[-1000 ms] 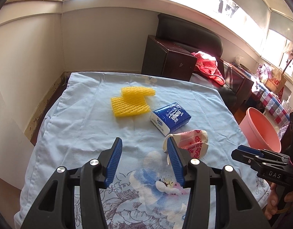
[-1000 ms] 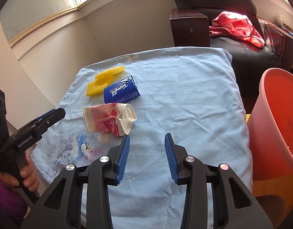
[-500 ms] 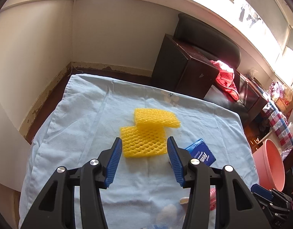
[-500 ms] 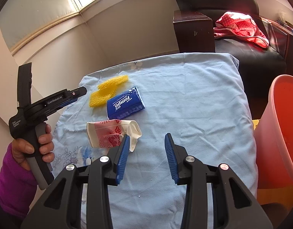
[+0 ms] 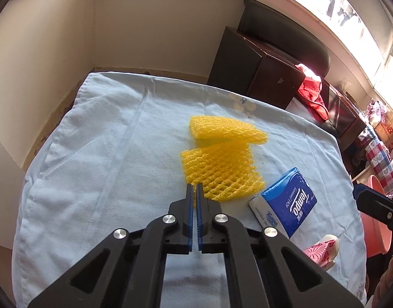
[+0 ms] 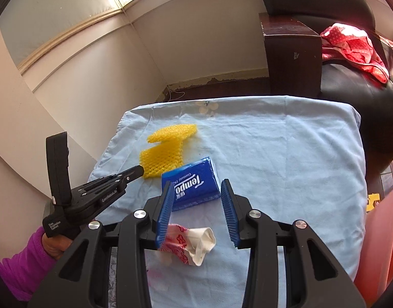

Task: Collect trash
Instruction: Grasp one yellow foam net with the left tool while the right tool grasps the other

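Observation:
Two yellow foam nets [image 5: 222, 164] overlap on the light blue cloth [image 5: 93, 154]. My left gripper [image 5: 195, 188] has closed on the near-left corner of the nearer net, and yellow shows between its pads. From the right wrist view the left gripper [image 6: 141, 170] touches that net [image 6: 165, 156] at its corner. My right gripper [image 6: 196, 182] is open above the cloth. A crumpled pink-and-white paper cup [image 6: 193, 241] lies under its fingers. The blue tissue pack [image 6: 196, 195] lies just beyond its tips.
A pink plastic basin [image 6: 383, 231] stands off the table's right edge. Behind the table are a dark wooden cabinet [image 5: 255, 69] and a black chair with a red cloth [image 6: 350, 46]. A hand in a purple sleeve [image 6: 22, 261] holds the left gripper.
The left gripper moved forward from the cup to the yellow nets and its jaws went from wide open to shut. The right gripper advanced over the cup toward the tissue pack, jaws unchanged.

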Available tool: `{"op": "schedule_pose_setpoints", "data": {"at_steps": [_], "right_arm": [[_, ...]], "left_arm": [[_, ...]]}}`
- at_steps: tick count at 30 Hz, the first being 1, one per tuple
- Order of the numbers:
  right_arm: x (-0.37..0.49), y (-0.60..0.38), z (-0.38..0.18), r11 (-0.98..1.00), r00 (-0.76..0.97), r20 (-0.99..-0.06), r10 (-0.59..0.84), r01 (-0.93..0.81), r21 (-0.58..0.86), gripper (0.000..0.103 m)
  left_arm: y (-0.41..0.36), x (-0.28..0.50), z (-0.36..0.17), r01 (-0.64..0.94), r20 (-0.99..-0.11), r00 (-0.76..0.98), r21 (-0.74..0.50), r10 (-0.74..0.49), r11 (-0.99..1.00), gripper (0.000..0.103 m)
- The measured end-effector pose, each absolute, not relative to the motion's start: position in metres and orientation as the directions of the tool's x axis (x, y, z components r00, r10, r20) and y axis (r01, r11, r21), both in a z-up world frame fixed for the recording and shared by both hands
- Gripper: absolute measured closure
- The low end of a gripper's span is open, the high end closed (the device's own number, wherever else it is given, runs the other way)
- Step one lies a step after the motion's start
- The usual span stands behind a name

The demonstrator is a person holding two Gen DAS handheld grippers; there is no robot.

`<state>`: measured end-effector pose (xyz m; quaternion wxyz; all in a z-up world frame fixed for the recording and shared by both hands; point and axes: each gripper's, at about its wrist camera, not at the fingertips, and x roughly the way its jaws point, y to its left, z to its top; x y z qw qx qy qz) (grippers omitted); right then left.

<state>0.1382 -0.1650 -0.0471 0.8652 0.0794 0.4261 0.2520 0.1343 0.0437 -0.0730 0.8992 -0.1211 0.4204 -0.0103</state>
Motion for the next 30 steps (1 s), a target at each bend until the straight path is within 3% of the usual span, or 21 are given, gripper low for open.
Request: {"op": "schedule_pose_setpoints", "data": {"at_steps": [17,27,30], "right_arm": [[0.218,-0.07,-0.072,0.795,0.274,-0.797,0.539,-0.478,0.373,0.064],[0.214,-0.015,-0.092,0.82,0.25,-0.901,0.355,-0.546,0.172,0.065],[0.211,-0.014,-0.096,0.817,0.262,-0.9,0.35,-0.555,0.156,0.088]], "left_arm": [[0.083,0.082,-0.07,-0.106,-0.778,0.613,-0.253,-0.137,0.962,0.102],[0.083,0.077,-0.074,-0.107,-0.781,0.605,-0.271,-0.153,0.957,0.102],[0.083,0.075,-0.073,-0.109,-0.779,0.608,-0.271,-0.151,0.956,0.102]]}}
